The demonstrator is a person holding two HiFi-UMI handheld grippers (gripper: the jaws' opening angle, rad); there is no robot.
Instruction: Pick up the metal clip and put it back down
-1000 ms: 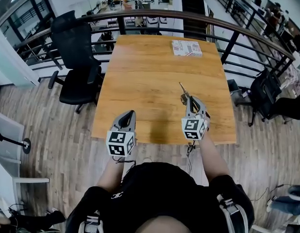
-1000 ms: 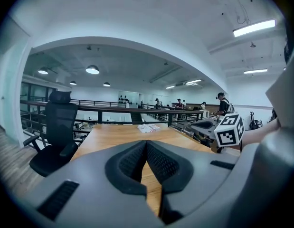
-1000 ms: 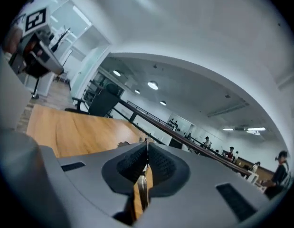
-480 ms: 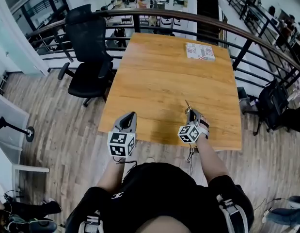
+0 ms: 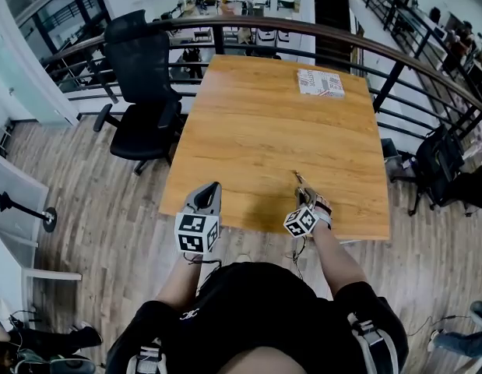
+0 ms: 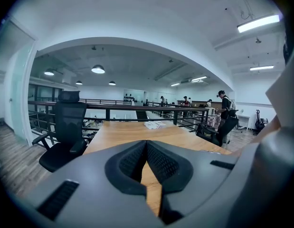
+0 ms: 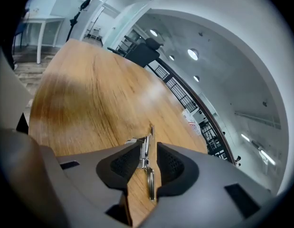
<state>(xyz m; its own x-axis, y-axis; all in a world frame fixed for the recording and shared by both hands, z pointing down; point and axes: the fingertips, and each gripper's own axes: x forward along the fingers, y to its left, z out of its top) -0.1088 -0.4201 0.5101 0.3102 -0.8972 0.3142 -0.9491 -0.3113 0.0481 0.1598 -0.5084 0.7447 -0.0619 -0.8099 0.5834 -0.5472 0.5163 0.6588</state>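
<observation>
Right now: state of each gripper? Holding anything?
Left gripper: shut, nothing between the jaws.
Right gripper: jaws opening; the metal clip sits between them, but the pads are not clamping it.

The right gripper's [image 5: 304,192] jaws are opening around the metal clip [image 5: 297,178].

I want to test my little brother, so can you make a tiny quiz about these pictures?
1. True or false: the left gripper is empty.
2. What lies at the far end of the table? A packet, B cup, C shoe.
3. Fill in: the clip is between the ___ gripper's fingers.
Key: 1 true. 2 A. 3 right; the right gripper has its fingers opening, with the clip between them.
</observation>
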